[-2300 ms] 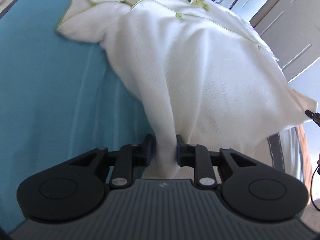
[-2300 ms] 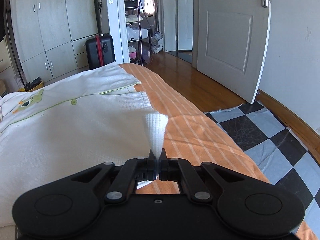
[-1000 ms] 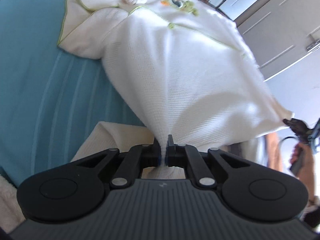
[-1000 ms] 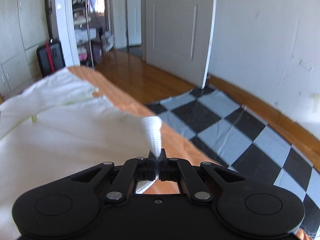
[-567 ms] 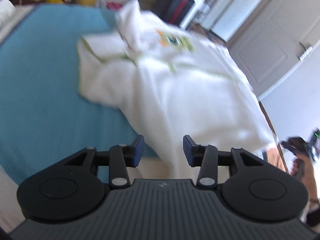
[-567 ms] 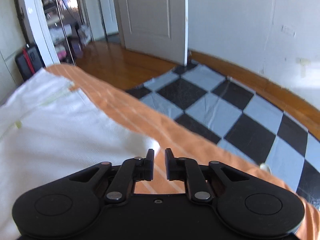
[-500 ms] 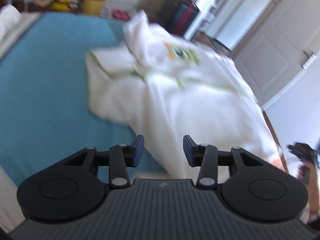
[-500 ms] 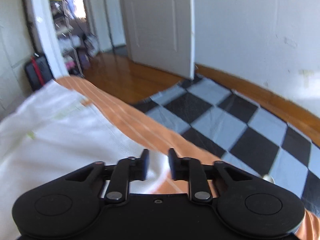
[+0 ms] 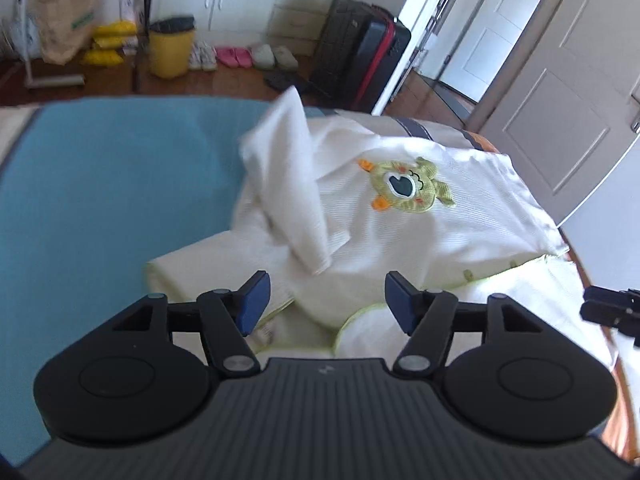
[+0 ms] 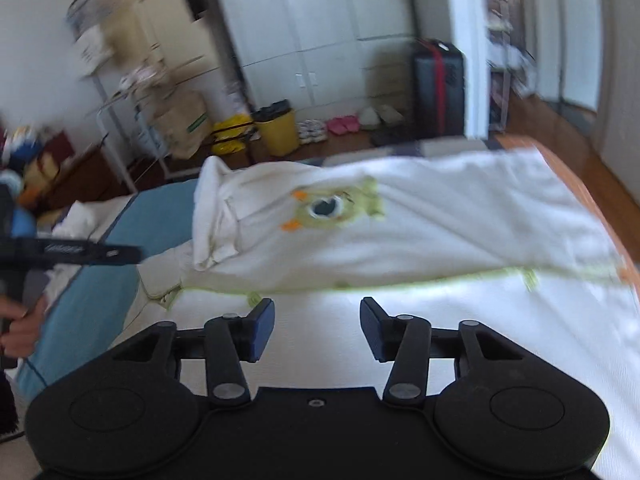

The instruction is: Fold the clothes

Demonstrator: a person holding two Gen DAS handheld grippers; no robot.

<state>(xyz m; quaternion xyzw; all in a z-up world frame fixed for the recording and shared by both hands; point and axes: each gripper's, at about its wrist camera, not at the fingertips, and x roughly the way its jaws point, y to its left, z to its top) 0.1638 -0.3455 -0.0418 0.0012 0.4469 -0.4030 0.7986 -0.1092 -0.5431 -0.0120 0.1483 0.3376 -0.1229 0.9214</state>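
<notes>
A white baby garment [image 9: 432, 240] with lime-green trim and a green owl patch [image 9: 404, 186] lies spread on the bed, one sleeve [image 9: 288, 184] bunched up at its left. My left gripper [image 9: 326, 308] hovers over the garment's near edge, jaws opening, nothing between them. In the right wrist view the same garment [image 10: 440, 232] and its owl patch [image 10: 332, 208] lie ahead; my right gripper [image 10: 318, 328] hangs above the folded-over lower half, jaws opening and empty. The right gripper's tip shows at the left wrist view's right edge [image 9: 612, 310].
A teal bed cover [image 9: 100, 184] lies left of the garment, an orange striped sheet [image 10: 588, 188] right of it. Past the bed stand a yellow bin [image 9: 170, 50], shoes [image 9: 236, 56], a black-and-red suitcase [image 9: 368, 56], white cupboards and a door [image 9: 560, 112]. A hand holding the left gripper [image 10: 24, 312] shows at left.
Both grippers let go of the white fabric they pinched and opened. Both then swung up to face the owl patch and the far end of the bed.
</notes>
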